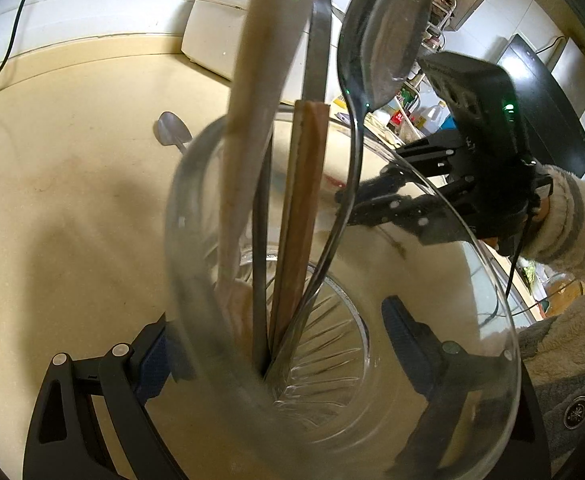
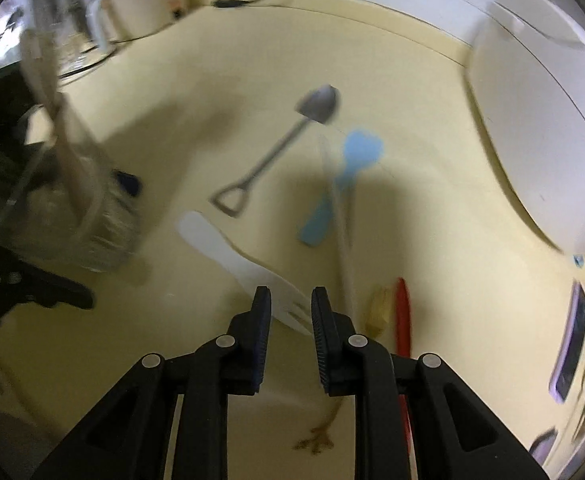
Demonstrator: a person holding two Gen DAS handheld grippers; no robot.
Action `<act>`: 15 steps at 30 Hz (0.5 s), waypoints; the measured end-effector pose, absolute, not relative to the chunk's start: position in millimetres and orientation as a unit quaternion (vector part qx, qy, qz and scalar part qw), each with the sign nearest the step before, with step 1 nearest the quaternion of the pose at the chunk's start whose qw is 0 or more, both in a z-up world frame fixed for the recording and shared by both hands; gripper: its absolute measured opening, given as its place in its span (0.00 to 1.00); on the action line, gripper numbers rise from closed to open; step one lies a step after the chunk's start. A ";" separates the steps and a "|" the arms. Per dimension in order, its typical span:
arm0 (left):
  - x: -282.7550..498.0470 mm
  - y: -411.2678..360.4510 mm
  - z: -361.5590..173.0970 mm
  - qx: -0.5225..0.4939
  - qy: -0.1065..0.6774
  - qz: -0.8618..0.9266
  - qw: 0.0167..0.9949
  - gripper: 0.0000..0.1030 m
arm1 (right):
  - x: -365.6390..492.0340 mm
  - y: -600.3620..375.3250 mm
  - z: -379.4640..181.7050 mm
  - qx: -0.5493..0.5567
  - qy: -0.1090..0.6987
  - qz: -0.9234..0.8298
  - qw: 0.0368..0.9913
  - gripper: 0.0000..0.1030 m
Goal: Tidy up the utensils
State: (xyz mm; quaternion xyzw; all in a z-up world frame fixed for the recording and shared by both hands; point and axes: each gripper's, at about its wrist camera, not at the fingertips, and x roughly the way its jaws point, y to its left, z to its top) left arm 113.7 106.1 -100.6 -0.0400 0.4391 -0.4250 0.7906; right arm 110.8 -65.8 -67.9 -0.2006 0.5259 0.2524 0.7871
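My left gripper (image 1: 280,332) is shut on a clear glass jar (image 1: 432,208), one finger on each side of it. In the jar stand a wooden spatula (image 1: 260,92), brown chopsticks (image 1: 304,200), a dark metal utensil (image 1: 318,48) and a metal spoon (image 1: 384,28). My right gripper (image 2: 291,312) points down over the cream counter, its jaws narrowly open. The prong end of a white plastic fork (image 2: 236,256) lies under the gap, untouched. A shovel-shaped metal spoon (image 2: 288,148), a blue spatula (image 2: 348,176) and a thin clear stick (image 2: 342,236) lie further out.
A red utensil (image 2: 402,320) and a yellow piece (image 2: 380,308) lie right of my right fingers. A white rice cooker (image 2: 540,120) stands at the back right, a phone (image 2: 572,336) near the right edge. A cable (image 2: 232,2) runs along the back wall.
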 end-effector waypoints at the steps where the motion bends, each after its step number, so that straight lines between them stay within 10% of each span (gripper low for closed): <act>1: 113.5 106.6 -100.5 -0.040 0.439 -0.425 0.790 0.92 | 109.2 -57.2 -68.3 -0.220 0.524 0.270 0.778 0.21; 15: 119.8 115.7 -102.3 -0.048 0.440 -0.428 0.788 0.92 | 128.2 -6.7 -81.6 -0.340 0.548 0.394 0.655 0.28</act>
